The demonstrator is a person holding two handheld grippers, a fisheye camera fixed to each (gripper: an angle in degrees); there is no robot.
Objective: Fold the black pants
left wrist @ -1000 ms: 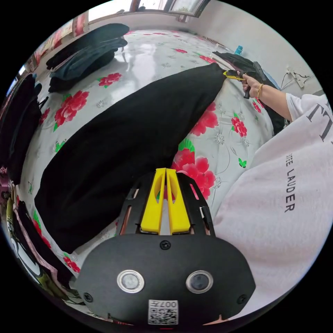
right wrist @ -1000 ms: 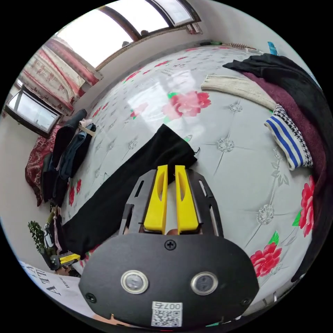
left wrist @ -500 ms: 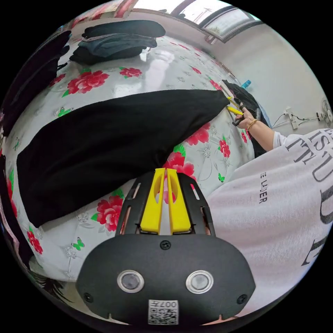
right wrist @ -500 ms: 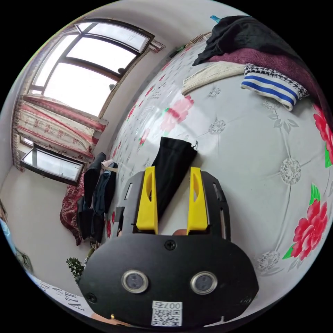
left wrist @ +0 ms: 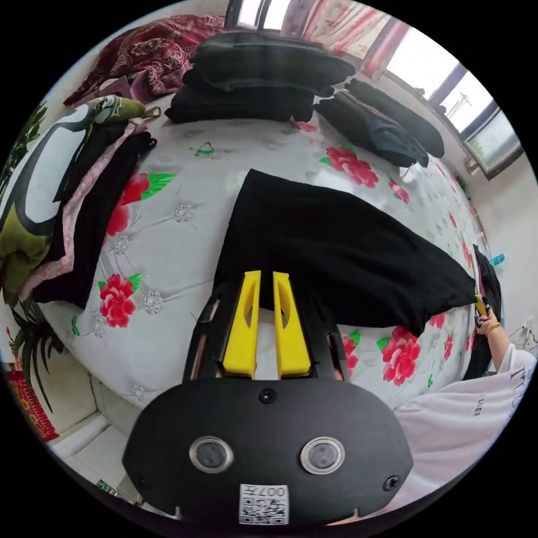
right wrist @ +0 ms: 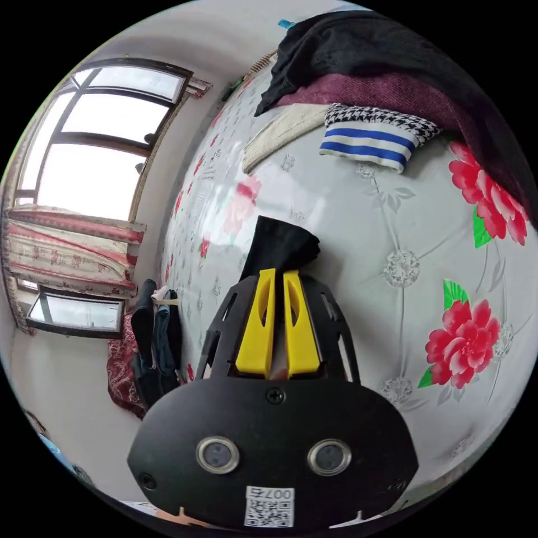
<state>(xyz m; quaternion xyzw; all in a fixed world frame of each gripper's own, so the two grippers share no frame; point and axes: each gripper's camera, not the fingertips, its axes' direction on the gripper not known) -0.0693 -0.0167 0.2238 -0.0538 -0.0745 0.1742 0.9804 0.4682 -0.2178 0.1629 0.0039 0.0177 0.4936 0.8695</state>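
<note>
The black pants (left wrist: 336,246) lie spread flat across a bed (left wrist: 168,246) with a pale quilted cover printed with red flowers, running from the near edge out toward the far side. In the left gripper view, the left gripper (left wrist: 266,280) sits at the pants' near edge, its yellow jaws drawn to a narrow slit; their tips lie over the black cloth, but I cannot tell whether any cloth is caught between them. At the other end of the pants, the right gripper (left wrist: 481,305) shows small by the person's hand (left wrist: 488,324), touching the narrow end of the fabric, with a white sleeve (left wrist: 448,414) below. In the right gripper view, the right gripper (right wrist: 278,277) has its jaws nearly together with a dark strip of the pants (right wrist: 280,246) running between them, so it looks pinched on the cloth; the bunched end of the fabric rises just past the tips. Beyond it on the bed (right wrist: 392,224) lie a striped garment (right wrist: 370,137), a cream one (right wrist: 280,131), a maroon one (right wrist: 403,92) and a black one (right wrist: 364,45) heaped together. In the left gripper view, stacks of dark folded clothes (left wrist: 263,78) sit at the bed's far side, and more clothes (left wrist: 78,185) hang over its left edge. A window (right wrist: 95,151) is bright on the wall.
</note>
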